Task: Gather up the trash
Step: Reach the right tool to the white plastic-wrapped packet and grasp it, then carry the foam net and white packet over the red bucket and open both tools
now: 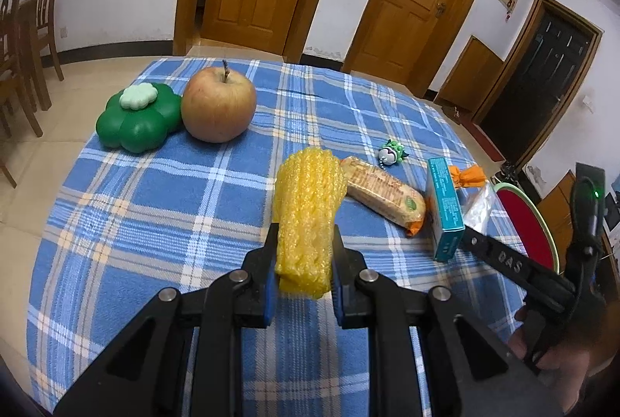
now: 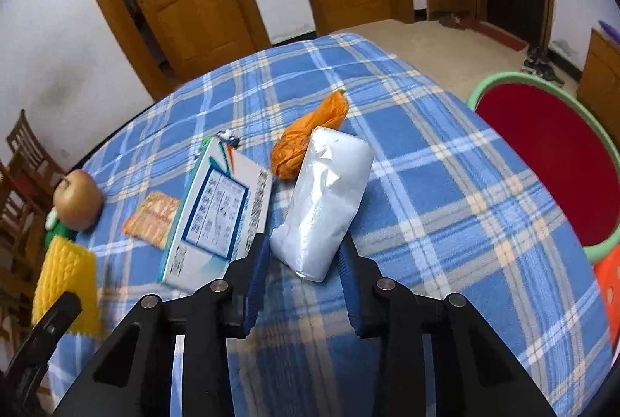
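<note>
My left gripper [image 1: 304,246] is shut on a yellow foam fruit net [image 1: 308,211], which stands between its blue pads over the checked tablecloth [image 1: 155,207]; the net also shows in the right wrist view [image 2: 66,273]. My right gripper [image 2: 304,254] is shut on a white plastic packet [image 2: 323,200]. Beside it lie a teal-and-white carton [image 2: 217,211], a crumpled orange wrapper [image 2: 310,134] and an orange snack pack [image 2: 153,219]. The snack pack [image 1: 383,196] and carton [image 1: 445,207] also lie to the right of the net in the left wrist view.
A red basin with a green rim [image 2: 550,161] stands off the table's right edge. An apple [image 1: 219,105], a green flower-shaped box [image 1: 139,116] and a small toy keychain [image 1: 391,155] sit on the cloth. Wooden chairs [image 1: 27,41] stand at left, doors behind.
</note>
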Demonstrator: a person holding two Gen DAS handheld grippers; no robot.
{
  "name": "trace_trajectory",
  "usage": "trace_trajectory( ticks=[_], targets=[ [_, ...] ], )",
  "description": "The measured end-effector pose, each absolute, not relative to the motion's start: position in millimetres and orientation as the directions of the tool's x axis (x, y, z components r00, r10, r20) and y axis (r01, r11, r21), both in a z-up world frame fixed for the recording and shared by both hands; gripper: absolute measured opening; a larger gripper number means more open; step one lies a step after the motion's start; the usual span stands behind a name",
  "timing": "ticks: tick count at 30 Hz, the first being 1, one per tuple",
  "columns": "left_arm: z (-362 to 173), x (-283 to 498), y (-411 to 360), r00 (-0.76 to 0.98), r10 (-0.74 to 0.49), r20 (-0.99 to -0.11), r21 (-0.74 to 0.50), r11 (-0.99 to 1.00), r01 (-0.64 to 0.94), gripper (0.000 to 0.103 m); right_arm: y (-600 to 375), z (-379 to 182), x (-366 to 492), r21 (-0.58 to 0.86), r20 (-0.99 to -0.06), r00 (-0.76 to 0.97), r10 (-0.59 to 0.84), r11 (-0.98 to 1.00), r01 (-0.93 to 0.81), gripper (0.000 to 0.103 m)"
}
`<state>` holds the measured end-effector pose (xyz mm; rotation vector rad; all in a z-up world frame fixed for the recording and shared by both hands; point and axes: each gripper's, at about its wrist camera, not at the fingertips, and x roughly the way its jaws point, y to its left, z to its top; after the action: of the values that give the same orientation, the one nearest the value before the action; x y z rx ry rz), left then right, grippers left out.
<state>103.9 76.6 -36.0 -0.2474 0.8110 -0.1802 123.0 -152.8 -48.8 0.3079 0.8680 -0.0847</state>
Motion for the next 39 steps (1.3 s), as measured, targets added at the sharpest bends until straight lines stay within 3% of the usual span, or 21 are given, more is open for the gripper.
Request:
trace_trajectory(
  ticks=[15,23,39],
  targets=[
    [3.2,82.6,35.3,0.663,-0.326,-0.673,-0.306,0.94,0.152,0.021,-190.1,-34.2,66.2,0.309,-0.742,0.661,0.107,0.93,0.197,0.035],
    [17.3,73.6,-4.7,0.656,-0.364,-0.662,-0.288,0.931,0.226,0.021,-229.3,-27.4,41.5,0.332,-0.731,0.679,0.07,0.906,0.264,0.035],
    [10.3,86.7,-88.4,0.561,-0.404,-0.723,-0.266,0.912,0.313,0.021,-324.2,-30.9,24.8,0.362,-0.699,0.715,-0.017,0.854,0.375,0.035]
  ],
)
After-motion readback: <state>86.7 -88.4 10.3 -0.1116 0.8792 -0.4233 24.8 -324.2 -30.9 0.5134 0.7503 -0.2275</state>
